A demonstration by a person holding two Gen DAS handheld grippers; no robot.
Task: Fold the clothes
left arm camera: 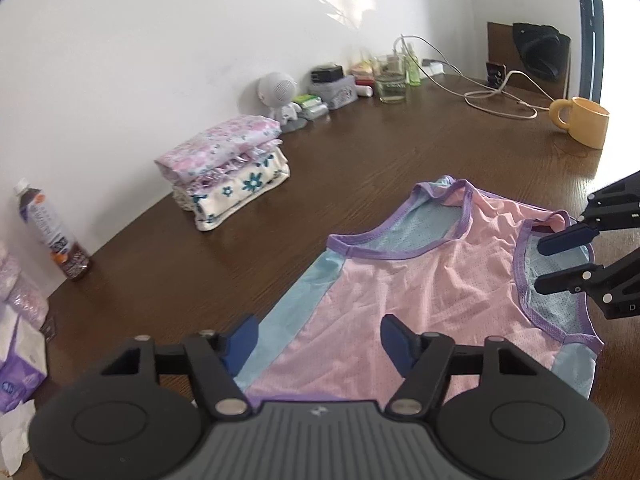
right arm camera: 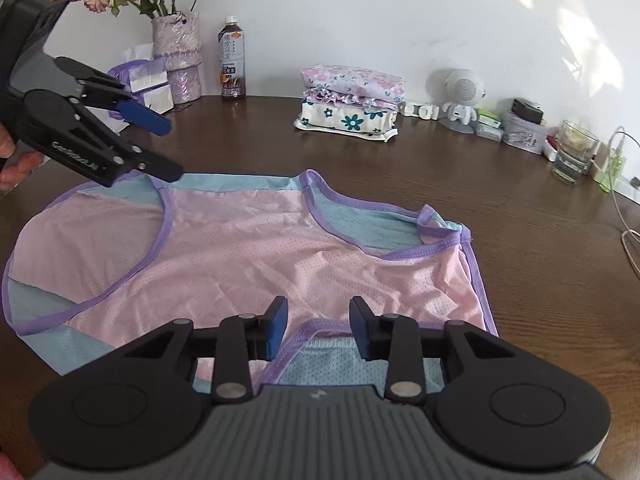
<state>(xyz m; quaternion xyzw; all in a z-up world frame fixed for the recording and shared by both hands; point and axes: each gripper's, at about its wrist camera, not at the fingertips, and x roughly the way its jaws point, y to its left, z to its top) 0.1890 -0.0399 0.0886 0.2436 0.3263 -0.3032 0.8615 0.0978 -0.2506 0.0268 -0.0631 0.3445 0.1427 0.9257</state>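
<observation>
The brown wooden table (left arm camera: 360, 152) carries everything, and on it the pink mesh vest (right arm camera: 248, 256), trimmed in purple with pale blue side panels, lies spread flat and mostly smooth, one shoulder strap at the far side bunched over itself. Against the wall sits a stack of folded clothes (right arm camera: 350, 100) (floral prints, neatly squared), which fits a run of garments being folded one after another. The left tool (right arm camera: 160, 148) hovers at the vest's hem end with its jaws spread wide and nothing between them; the right tool (right arm camera: 318, 330) sits low over an armhole edge, jaws parted to a middling gap with the purple binding lying between but not pinched. By my judgement the step in hand is taking hold of the vest for a fold; the next move calls for each tool to close on an edge of both layers together, then carry that side across without dragging the rest. Readable writing is scarce: the left tool's arm bears pale lettering too blurred to make out, and the tea bottle (right arm camera: 232, 64) has a label too small to read.
</observation>
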